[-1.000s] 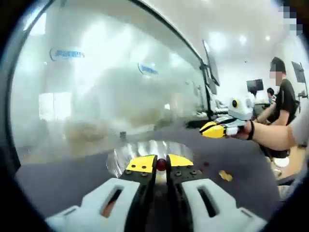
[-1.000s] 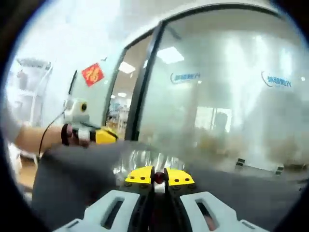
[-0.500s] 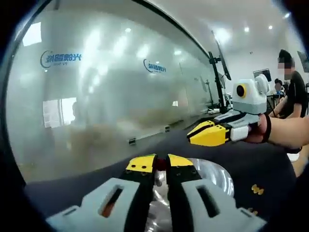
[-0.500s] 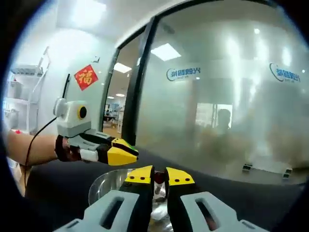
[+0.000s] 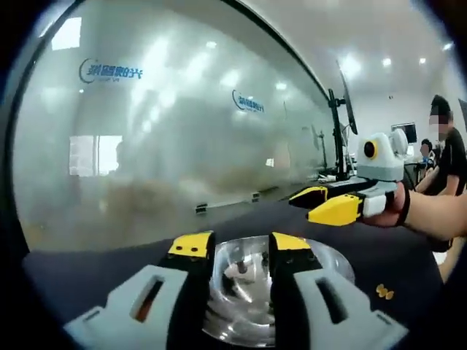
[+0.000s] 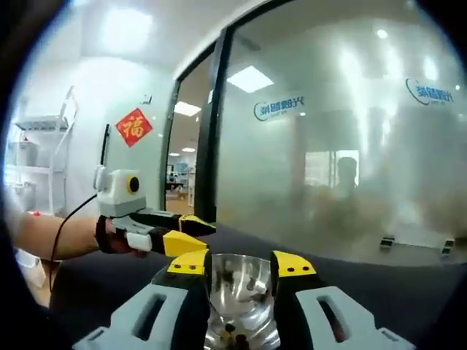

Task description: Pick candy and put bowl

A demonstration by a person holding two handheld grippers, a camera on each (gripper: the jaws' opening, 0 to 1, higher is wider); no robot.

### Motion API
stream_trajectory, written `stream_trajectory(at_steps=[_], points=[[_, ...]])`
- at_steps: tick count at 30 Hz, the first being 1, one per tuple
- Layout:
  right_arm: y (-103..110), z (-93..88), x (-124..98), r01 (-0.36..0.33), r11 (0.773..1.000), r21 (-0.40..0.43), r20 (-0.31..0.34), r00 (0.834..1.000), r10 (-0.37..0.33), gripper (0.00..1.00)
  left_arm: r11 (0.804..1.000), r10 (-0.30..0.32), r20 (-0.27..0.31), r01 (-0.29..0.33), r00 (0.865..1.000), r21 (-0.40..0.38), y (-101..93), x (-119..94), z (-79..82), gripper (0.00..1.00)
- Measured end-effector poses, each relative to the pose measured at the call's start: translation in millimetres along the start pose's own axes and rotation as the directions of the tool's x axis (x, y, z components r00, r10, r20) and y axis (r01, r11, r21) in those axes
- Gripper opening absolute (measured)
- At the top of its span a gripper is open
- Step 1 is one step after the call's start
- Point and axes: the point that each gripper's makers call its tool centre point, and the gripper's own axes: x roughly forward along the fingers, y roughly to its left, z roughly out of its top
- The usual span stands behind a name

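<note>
Now, in the left gripper view, the left gripper (image 5: 240, 251) hangs released over the steel bowl (image 5: 328, 257), small candies (dark, blurred) lying inside; the right gripper (image 5: 330, 205) sits at 2 o'clock, also parted, and a yellow candy (image 5: 384, 292) lies on the dark table (image 5: 394, 255) at 4 o'clock.

Meanwhile, in the right gripper view, the right gripper (image 6: 241, 266) gapes above the bowl (image 6: 241, 281); the left gripper (image 6: 186, 233) stands at 9 o'clock.

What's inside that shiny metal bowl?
In the left gripper view the metal bowl holds at least one small dark candy near its middle. The open left gripper covers both sides of the bowl, and glare hides the rest, so a count is impossible.
</note>
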Motion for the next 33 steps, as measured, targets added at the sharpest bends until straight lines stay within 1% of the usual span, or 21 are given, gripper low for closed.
stream_trajectory(at_steps=[4, 7, 8, 9, 10, 11, 12, 13, 14, 15, 16, 17, 18, 19, 20, 21, 22, 23, 24, 27, 33], points=[[-1.3, -5.9, -15.2, 0.005, 1.0, -0.024, -0.011, 1.0, -0.005, 0.27, 0.999, -0.019, -0.002, 0.019, 1.0, 0.031, -8.4, -14.2, -5.6, 0.23], [2.2, -27.9, -59.1, -0.006, 0.998, -0.06, -0.034, 0.999, 0.004, 0.27, 0.997, -0.048, 0.003, 0.047, 0.999, 0.054, -20.7, -47.1, -14.8, 0.22], [4.5, -37.1, -74.8, -0.014, 0.998, -0.067, -0.046, 0.999, 0.011, 0.27, 0.996, -0.046, -0.004, 0.046, 0.999, 0.076, -23.3, -66.7, -21.9, 0.21], [10.0, -53.0, -100.8, -0.04, 0.996, -0.079, -0.066, 0.997, 0.035, 0.27, 0.988, -0.095, 0.019, 0.092, 0.995, 0.125, -31.6, -95.7, -30.4, 0.21], [16.9, -78.8, -136.1, -0.085, 0.993, -0.081, -0.098, 0.992, 0.077, 0.27, 0.991, -0.115, 0.001, 0.115, 0.993, 0.062, -35.3, -115.0, -44.1, 0.21], [21.1, -101.6, -158.7, -0.117, 0.992, -0.05, -0.149, 0.983, 0.109, 0.25, 0.991, -0.135, -0.045, 0.135, 0.99, -0.014, -38.1, -132.8, -61.3, 0.21], [22.3, -126.1, -180.3, -0.123, 0.992, -0.026, -0.22, 0.969, 0.114, 0.25, 0.986, -0.165, -0.086, 0.161, 0.983, -0.044, -41.8, -145.3, -75.9, 0.21], [23.2, -142.8, -196.1, -0.128, 0.989, -0.075, -0.263, 0.959, 0.104, 0.24, 0.982, -0.181, -0.108, 0.174, 0.978, -0.067, -45.2, -153.8, -86.4, 0.2], [29.7, -154.9, -207.7, -0.163, 0.979, -0.124, -0.29, 0.949, 0.122, 0.22, 0.978, -0.203, -0.15, 0.195, 0.968, -0.066, -51.5, -160.9, -99.1, 0.19], [40.5, -163.6, -217.6, -0.21, 0.967, -0.146, -0.314, 0.936, 0.156, 0.21, 0.975, -0.223, -0.202, 0.223, 0.954, -0.02, -57.1, -165.5, -111.9, 0.19], [53.0, -150.7, -218.1, -0.231, 0.959, -0.167, -0.254, 0.949, 0.185, 0.17, 0.97, -0.231, -0.231, 0.243, 0.945, 0.025, -62.5, -166.2, -119.0, 0.19], [64.1, -145.0, -222.5, -0.282, 0.947, -0.156, -0.266, 0.935, 0.234, 0.17, 0.962, -0.252, -0.244, 0.27, 0.936, 0.045, -71.8, -164.1, -121.8, 0.19], [76.1, -141.4, -223.5, -0.314, 0.947, -0.068, -0.261, 0.922, 0.287, 0.17, 0.952, -0.283, -0.252, 0.303, 0.925, 0.044, -82.8, -161.2, -123.2, 0.19], [82.1, -140.7, -222.4, -0.339, 0.939, -0.059, -0.259, 0.914, 0.313, 0.17, 0.948, -0.302, -0.25, 0.318, 0.92, 0.026, -90.4, -158.3, -123.5, 0.19], [81.5, -142.9, -217.7, -0.342, 0.937, -0.074, -0.268, 0.912, 0.312, 0.17, 0.938, -0.328, -0.256, 0.345, 0.909, 0.024, -100.3, -154.3, -125.9, 0.19], [75.2, -155.1, -210.8, -0.314, 0.946, -0.084, -0.327, 0.905, 0.271, 0.17, 0.933, -0.322, -0.293, 0.355, 0.9, 0.065, -103.9, -148.3, -134.0, 0.2], [74.0, -157.6, -209.2, -0.308, 0.947, -0.087, -0.339, 0.903, 0.263, 0.17, 0.925, -0.318, -0.33, 0.367, 0.889, 0.098, -105.3, -146.0, -142.3, 0.2], [78.9, -152.0, -198.2, -0.311, 0.949, -0.043, -0.295, 0.912, 0.286, 0.17, 0.933, -0.327, -0.281, 0.356, 0.902, 0.056, -107.9, -139.5, -134.5, 0.19], [78.5, -155.7, -195.6, -0.312, 0.949, -0.054, -0.321, 0.905, 0.279, 0.17, 0.936, -0.315, -0.298, 0.347, 0.901, 0.059, -106.9, -136.0, -137.4, 0.2], [88.2, -155.5, -182.3, -0.349, 0.936, -0.05, -0.322, 0.893, 0.316, 0.14, 0.939, -0.314, -0.297, 0.341, 0.902, 0.041, -103.2, -124.2, -138.1, 0.19], [96.0, -155.0, -153.5, -0.356, 0.933, -0.052, -0.314, 0.893, 0.323, 0.14, 0.937, -0.317, -0.288, 0.346, 0.904, 0.055, -111.8, -99.8, -138.9, 0.19]])
